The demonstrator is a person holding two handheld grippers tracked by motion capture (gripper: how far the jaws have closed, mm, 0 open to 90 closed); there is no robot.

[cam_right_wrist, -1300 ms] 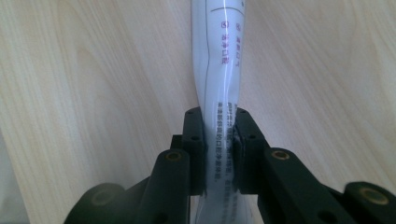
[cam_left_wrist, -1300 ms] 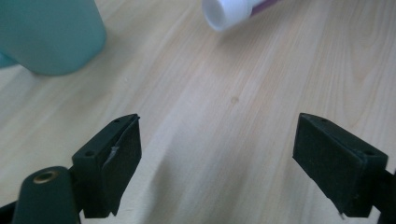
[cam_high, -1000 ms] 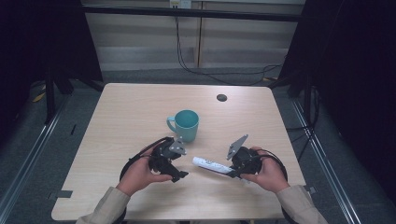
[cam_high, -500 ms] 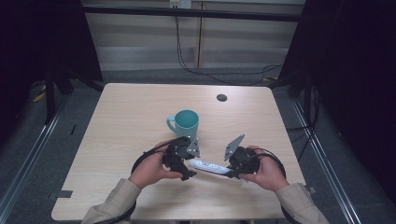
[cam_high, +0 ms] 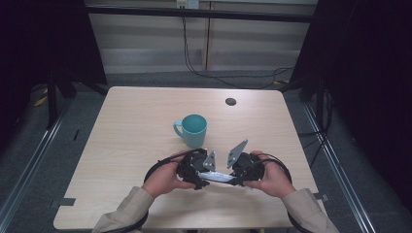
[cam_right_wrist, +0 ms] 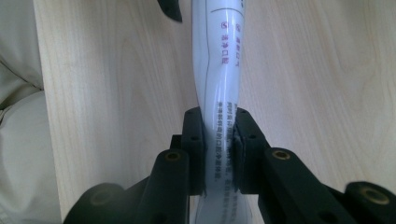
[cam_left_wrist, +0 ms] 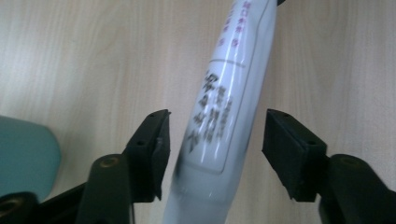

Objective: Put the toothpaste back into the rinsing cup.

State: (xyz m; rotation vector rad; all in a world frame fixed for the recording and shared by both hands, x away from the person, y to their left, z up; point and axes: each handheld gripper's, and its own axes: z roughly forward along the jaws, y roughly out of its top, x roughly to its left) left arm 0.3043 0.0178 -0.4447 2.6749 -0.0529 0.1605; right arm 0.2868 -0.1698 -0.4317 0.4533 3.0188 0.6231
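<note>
A white tube with printed text (cam_high: 217,177) lies just above the wooden table (cam_high: 131,126), near its front edge, spanning both hands. My right gripper (cam_right_wrist: 219,140) is shut on one flattened end of the tube (cam_right_wrist: 219,60); in the high view it (cam_high: 233,178) sits at the right. My left gripper (cam_left_wrist: 215,149) has just been closing, and the tube's other end (cam_left_wrist: 229,93) is between its jaws. The pads stand a little off on both sides. In the high view the left gripper (cam_high: 205,177) faces the right one closely.
A teal mug (cam_high: 192,130) stands just behind the hands, its side showing at the left of the left gripper view (cam_left_wrist: 23,158). A small dark round spot (cam_high: 230,101) lies farther back. A beige sleeve (cam_right_wrist: 18,140) is close by the table's front edge.
My left hand has moved right toward the right gripper and brought its jaws around the tube's free end, narrowing them. The right hand and the tube have stayed put.
</note>
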